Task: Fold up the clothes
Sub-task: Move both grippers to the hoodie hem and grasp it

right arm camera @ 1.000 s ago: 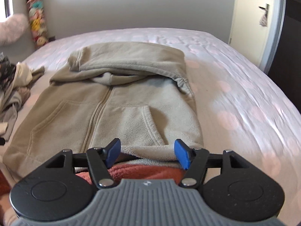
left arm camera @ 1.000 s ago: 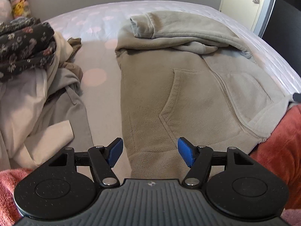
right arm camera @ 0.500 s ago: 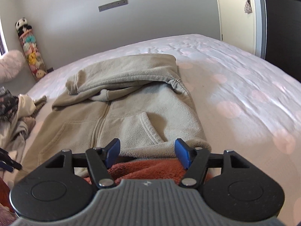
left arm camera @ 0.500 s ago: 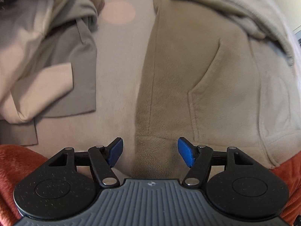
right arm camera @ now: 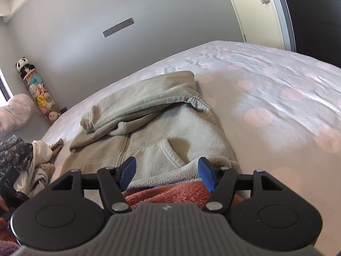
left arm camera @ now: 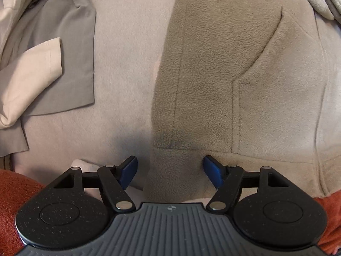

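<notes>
Flanking one fleece hoodie (left arm camera: 213,81), two tools gape: left tool (left arm camera: 170,170), right tool (right arm camera: 166,171).

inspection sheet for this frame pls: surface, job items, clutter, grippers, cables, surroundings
Surface: bed with a pale cover with pink dots; a red blanket lies at the near edge.
Job's things: beige fleece hoodie spread flat, front up, sleeves folded across the chest; its bottom hem overlaps the red blanket.
Clutter: pile of unfolded clothes on the bed to the left of the hoodie, apart from it.
Grippers: left gripper open, low over the hoodie's lower left corner, hem between the fingers. Right gripper open, at the hem's right end, holding nothing.
Cables: nothing seen.
Surroundings: grey wall, column of stuffed toys in the corner, door at right.
</notes>
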